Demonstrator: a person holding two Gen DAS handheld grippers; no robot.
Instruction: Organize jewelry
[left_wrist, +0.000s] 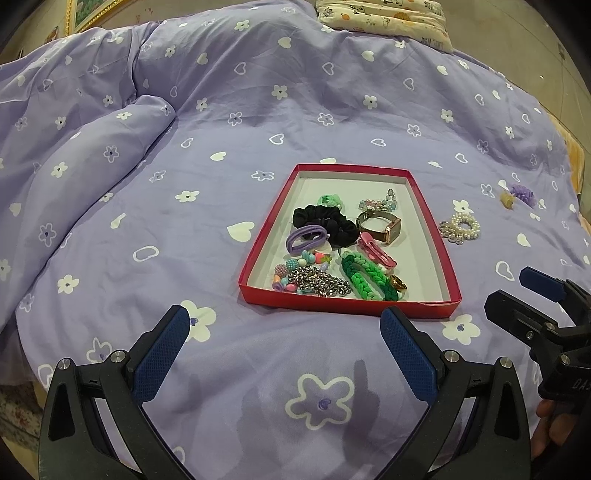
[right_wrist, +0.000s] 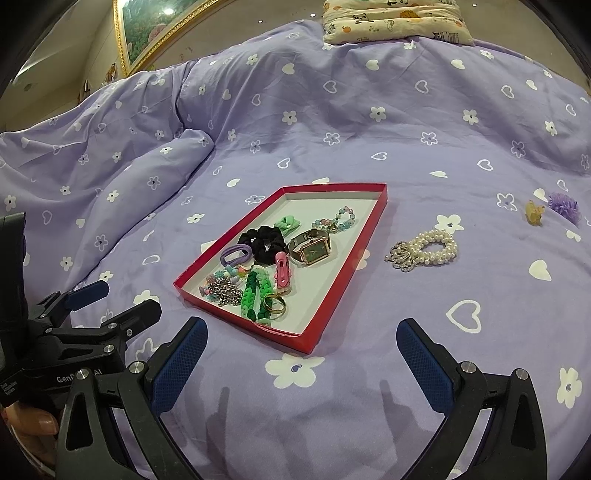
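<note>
Most pieces already lay in the red tray (right_wrist: 334, 295). Outside it, on the bedspread (right_wrist: 369, 129), remained the pearl bracelet (right_wrist: 430, 248), a yellow charm (right_wrist: 534, 213) and a purple flower (right_wrist: 563, 205). Your left gripper (left_wrist: 286, 332) and right gripper (right_wrist: 301, 345) hovered wide apart, carrying nothing.

Bed (left_wrist: 258, 110) under a lilac quilt, red tray (left_wrist: 448, 271) straight ahead of the left hand-held gripper (left_wrist: 284, 325), pearl bracelet (left_wrist: 461, 227) just right of it, yellow charm (left_wrist: 506, 201) and purple flower (left_wrist: 521, 194) farther right, patterned pillow (left_wrist: 388, 18) far beyond.
</note>
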